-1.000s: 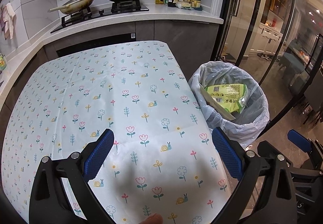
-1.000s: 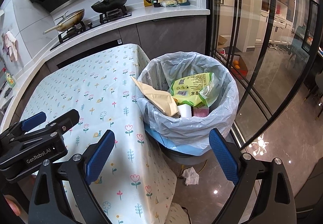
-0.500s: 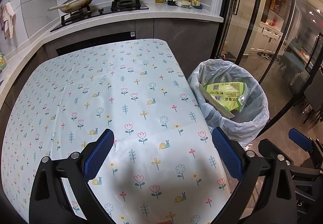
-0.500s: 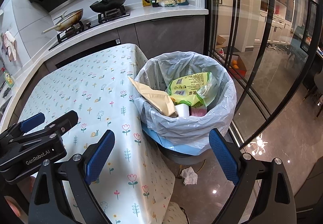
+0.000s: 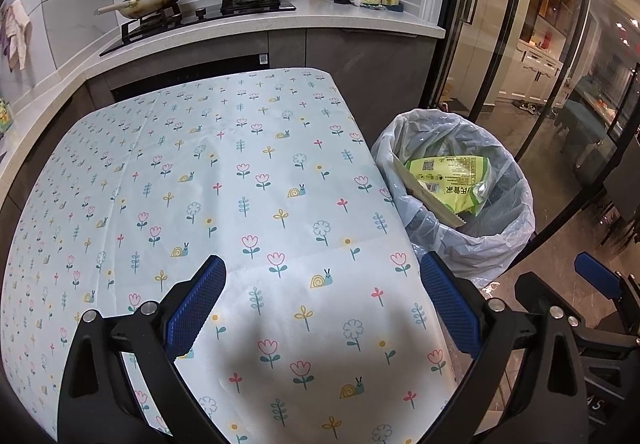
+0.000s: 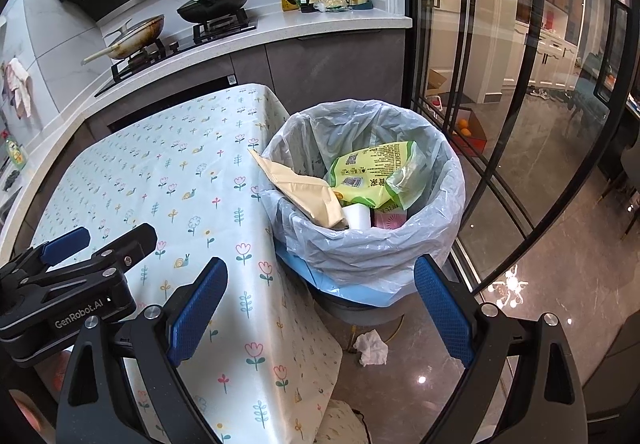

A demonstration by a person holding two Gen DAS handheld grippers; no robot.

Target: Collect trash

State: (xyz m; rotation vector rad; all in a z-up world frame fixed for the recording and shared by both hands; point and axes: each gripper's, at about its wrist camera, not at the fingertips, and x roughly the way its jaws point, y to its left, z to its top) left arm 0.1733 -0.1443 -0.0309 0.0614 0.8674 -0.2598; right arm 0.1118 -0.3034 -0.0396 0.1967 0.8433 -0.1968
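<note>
A trash bin (image 6: pixel 384 244) lined with a clear bag stands right of the table; it also shows in the left wrist view (image 5: pixel 488 244). Inside lie a green snack bag (image 6: pixel 372 175), a tan paper bag (image 6: pixel 300 191), a white cup (image 6: pixel 357 215) and a pink box (image 6: pixel 388 219). A crumpled white tissue (image 6: pixel 371 347) lies on the floor by the bin's base. My left gripper (image 5: pixel 322 308) is open and empty above the flowered tablecloth (image 5: pixel 200 183). My right gripper (image 6: pixel 320 308) is open and empty, in front of the bin, above the table's right edge.
A kitchen counter (image 5: pixel 280 23) with a stove, two pans and bottles runs behind the table. Glass sliding doors (image 6: pixel 500 83) stand right of the bin. The left gripper's body (image 6: pixel 72 276) shows at the left of the right wrist view.
Both grippers have drawn back slightly from the table and bin; the scene sits a little farther away. Both stay open and empty.
</note>
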